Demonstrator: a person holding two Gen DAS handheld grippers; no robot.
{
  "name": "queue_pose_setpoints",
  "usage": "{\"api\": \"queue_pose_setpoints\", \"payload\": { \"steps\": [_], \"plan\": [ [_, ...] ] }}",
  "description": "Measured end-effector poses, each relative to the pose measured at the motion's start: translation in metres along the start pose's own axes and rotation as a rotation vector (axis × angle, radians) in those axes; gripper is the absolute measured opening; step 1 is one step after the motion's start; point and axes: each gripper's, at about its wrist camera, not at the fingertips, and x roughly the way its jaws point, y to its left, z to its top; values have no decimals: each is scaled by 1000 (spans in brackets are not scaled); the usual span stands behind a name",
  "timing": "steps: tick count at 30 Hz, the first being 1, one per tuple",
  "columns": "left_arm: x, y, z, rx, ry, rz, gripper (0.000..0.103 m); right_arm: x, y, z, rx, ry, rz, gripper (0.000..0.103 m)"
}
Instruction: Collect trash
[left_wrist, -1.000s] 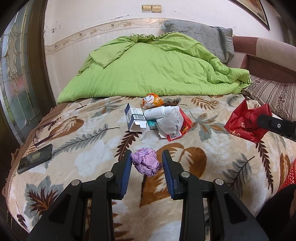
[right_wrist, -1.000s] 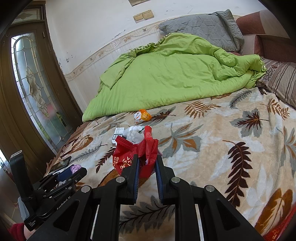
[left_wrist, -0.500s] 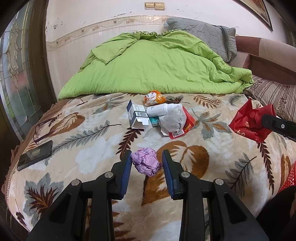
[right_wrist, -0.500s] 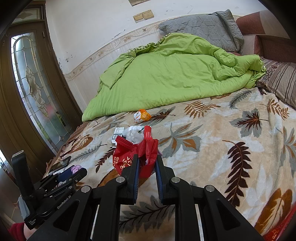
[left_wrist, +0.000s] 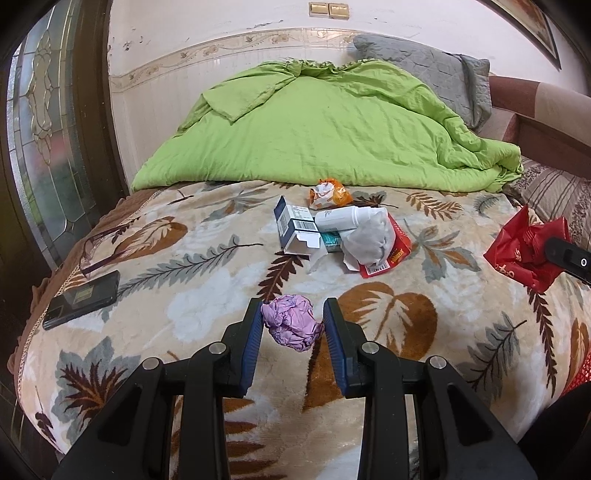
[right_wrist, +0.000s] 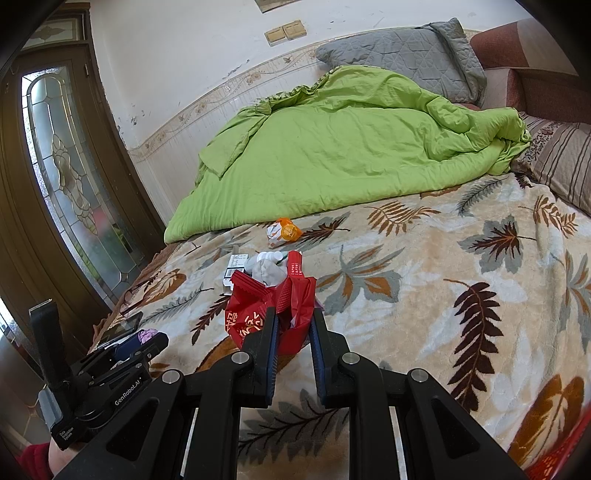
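I'm getting soft, even daylight in both views, coming partly through the patterned glass door (right_wrist: 62, 177) (it's glowing, not glaring). Shadows are staying faint. Fisheye bending is curving the wall (left_wrist: 229, 44) and darkening the corners. Focus is holding sharp across the bed (left_wrist: 207, 280).

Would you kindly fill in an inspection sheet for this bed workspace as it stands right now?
Surface: leaf-print blanket spread over the bed.
Job's things: purple crumpled wad; red bag; pile of open carton, white bottle, grey wad, red box; orange wrapper behind the pile.
Clutter: black phone near the blanket's left edge.
Grippers: left gripper shut on the purple wad; right gripper shut on the red bag.
Cables: nothing seen.
Surroundings: green quilt, grey pillow, glass-panelled door.
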Motion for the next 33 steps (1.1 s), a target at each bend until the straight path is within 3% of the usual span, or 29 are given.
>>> {"api": "queue_pose_setpoints", "payload": {
  "steps": [33],
  "plan": [
    [-3,1,3,9,-14,18,32,-1,-1,0,-1,-1,1,17]
  ]
}}
